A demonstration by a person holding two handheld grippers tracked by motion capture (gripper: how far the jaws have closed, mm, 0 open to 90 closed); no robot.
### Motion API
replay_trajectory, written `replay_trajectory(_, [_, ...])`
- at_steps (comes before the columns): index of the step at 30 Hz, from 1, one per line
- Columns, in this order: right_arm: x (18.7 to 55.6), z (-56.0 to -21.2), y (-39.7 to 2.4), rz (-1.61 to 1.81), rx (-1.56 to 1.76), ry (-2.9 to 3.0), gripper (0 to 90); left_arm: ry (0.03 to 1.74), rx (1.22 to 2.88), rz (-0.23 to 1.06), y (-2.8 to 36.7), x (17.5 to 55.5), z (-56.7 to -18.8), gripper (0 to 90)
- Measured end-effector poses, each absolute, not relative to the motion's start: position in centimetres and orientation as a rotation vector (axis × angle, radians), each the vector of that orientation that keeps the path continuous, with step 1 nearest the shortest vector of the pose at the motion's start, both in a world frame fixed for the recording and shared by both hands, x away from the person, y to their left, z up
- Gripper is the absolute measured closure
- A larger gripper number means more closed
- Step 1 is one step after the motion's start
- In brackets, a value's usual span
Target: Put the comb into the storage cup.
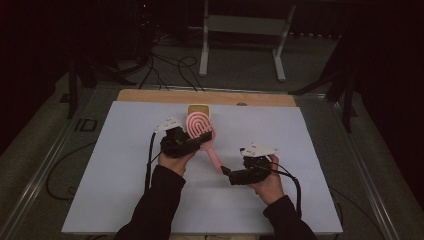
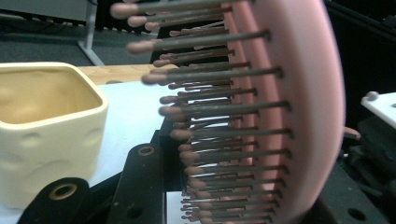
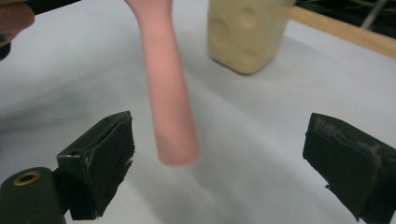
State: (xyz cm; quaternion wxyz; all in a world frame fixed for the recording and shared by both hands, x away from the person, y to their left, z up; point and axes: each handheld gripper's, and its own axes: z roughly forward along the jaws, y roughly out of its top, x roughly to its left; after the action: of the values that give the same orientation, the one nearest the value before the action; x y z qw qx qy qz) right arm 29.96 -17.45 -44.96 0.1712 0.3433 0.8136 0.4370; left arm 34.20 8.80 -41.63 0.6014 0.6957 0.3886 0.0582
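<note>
The left gripper (image 1: 197, 137) clamps its fingers on the pink hairbrush (image 1: 201, 129) head; the handle points toward the right gripper's (image 1: 226, 172) open fingers.

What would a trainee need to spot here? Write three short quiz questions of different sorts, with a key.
1. True or false: the left gripper grips the pink plastic hairbrush at its bristled head.
2. How do the right gripper jaws stand? A) clamped on the handle B) wide apart, handle tip between them, untouched
3. Name the object standing on the table beyond the brush.

Key: 1 true; 2 B; 3 the cream ceramic cup with dimpled sides.
</note>
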Motion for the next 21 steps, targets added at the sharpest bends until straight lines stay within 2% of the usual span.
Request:
replay_trajectory(5, [29.2, -44.8, -18.9, 1.254, 1.013, 2.250, 8.7, 0.899, 1.615, 0.146, 9.1, 34.4, -41.2, 62.7])
replay_trajectory(21, [26.4, -47.8, -23.1, 1.326, 1.053, 2.118, 8.8, 0.898, 1.612, 0.168, 9.8, 34.9, -40.3, 62.7])
